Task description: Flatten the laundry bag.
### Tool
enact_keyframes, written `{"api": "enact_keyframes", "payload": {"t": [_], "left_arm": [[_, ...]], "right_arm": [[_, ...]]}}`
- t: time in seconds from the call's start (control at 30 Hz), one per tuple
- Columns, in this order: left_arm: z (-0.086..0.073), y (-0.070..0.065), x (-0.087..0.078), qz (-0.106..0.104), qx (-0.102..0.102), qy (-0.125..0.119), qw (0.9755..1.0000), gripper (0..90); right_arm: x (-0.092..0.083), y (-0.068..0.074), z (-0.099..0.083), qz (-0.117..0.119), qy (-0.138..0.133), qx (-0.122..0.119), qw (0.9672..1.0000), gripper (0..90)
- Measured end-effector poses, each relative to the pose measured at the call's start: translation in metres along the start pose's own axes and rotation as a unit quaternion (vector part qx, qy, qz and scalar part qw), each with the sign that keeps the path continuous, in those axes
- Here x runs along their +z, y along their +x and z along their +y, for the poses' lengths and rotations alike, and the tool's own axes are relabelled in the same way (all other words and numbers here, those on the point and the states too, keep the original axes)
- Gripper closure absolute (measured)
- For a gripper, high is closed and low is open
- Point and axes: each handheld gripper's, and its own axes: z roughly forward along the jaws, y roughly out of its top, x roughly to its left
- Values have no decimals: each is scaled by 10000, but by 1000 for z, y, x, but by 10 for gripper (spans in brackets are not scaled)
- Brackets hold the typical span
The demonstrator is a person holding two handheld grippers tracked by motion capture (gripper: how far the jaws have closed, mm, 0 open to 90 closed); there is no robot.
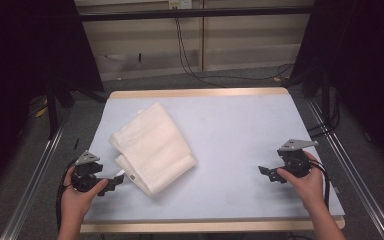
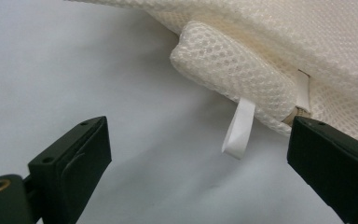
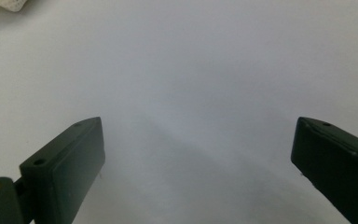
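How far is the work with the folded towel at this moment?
Done: the cream towel lies folded on the table. In hand: the left tongs stand open right at the towel's near corner, beside its white loop tag, gripping nothing yet. Left: closing on the towel and whatever handling follows. The right tongs are open too, far from the towel over bare table.

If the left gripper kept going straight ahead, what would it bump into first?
Most likely the folded white towel. The left gripper has its jaws open and points at the towel's near corner, where a small white tag hangs out; that tag might get touched first, though depth is hard to judge.
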Motion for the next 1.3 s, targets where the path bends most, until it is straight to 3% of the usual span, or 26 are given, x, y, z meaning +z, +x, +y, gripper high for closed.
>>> {"api": "enact_keyframes", "payload": {"t": [0.3, 0.47, 0.63, 0.73, 0.83, 0.87, 0.9, 0.97, 1.13, 1.3], "left_arm": [[0, 0, 5, -28, -126, -50, 9999, 51], [3, 0, 10, -72, -50, 28, 10000, 46], [5, -2, 15, -182, -186, -20, 9997, 27], [7, -3, 16, -253, -135, -10, 9996, 16], [10, -10, 20, -370, -222, -104, 9990, 12], [11, -10, 19, -402, -146, -45, 9991, 13], [12, -13, 20, -395, -211, -79, 9990, 23], [12, -14, 20, -347, -135, 10, 9993, 74], [11, -15, 20, -432, -263, -39, 9987, 301], [13, -17, 21, -511, -370, 60, 9980, 452]], "right_arm": [[8, 5, 1, 75, 150, -88, 9998, 22], [10, 8, 2, 42, 162, -140, 9998, 22], [11, 9, 3, 68, 132, -186, 9997, 22], [11, 10, 3, 78, 144, -167, 9997, 22], [12, 10, 4, 87, 145, -206, 9996, 22], [13, 11, 4, 110, 141, -217, 9996, 22], [13, 11, 4, 104, 150, -202, 9996, 22], [13, 12, 5, 79, 195, -242, 9995, 22], [11, 15, 5, 72, 204, -297, 9993, 22], [10, 13, 6, 16, 138, -368, 9992, 23]]}}
